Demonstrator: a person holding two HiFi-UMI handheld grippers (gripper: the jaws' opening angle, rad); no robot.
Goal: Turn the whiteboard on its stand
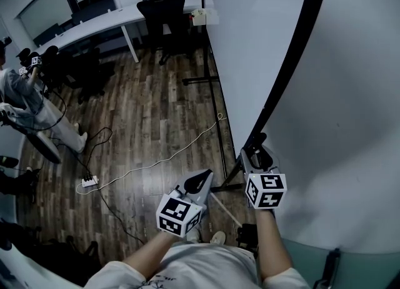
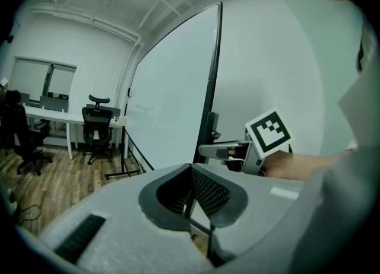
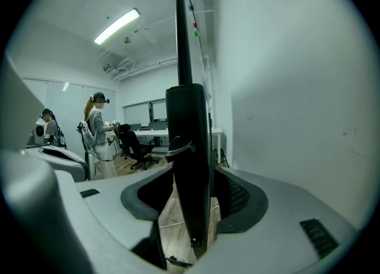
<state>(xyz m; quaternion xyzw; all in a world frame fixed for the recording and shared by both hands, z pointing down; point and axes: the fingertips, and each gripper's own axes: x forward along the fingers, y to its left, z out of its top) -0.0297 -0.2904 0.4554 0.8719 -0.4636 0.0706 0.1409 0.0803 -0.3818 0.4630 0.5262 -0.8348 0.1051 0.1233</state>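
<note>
The whiteboard (image 1: pixel 256 44) stands upright on its stand (image 1: pixel 200 81), close in front of me and nearly edge-on, with its broad white face turned to the open room on my left. Its black frame (image 3: pixel 189 148) runs down the near edge, and just behind that edge is the wall (image 1: pixel 350 125).

My right gripper (image 1: pixel 257 149) is up at that edge, low on the board. In the right gripper view the frame stands straight up between the two jaws, which are spread wide. I see a gap on either side, so the pads do not press on it.

My left gripper (image 1: pixel 201 180) hangs just beside the right one, a little lower and farther from the board, and it points toward the stand's foot. In the left gripper view its jaw tips meet and nothing sits between them. That view also catches the right gripper against the frame, marker cube toward the camera.

Below the board, the stand's thin black legs rest on the wood floor (image 1: pixel 144 131). A pale cable (image 1: pixel 156 164) snakes from under the board across the planks to a power strip (image 1: pixel 89 182).

Farther out, a long white desk (image 1: pixel 100 22) runs along the far side of the room, with a black chair (image 1: pixel 164 12) near the board's far end. A person (image 1: pixel 25 94) stands at the left edge of the head view, well apart from the board.
</note>
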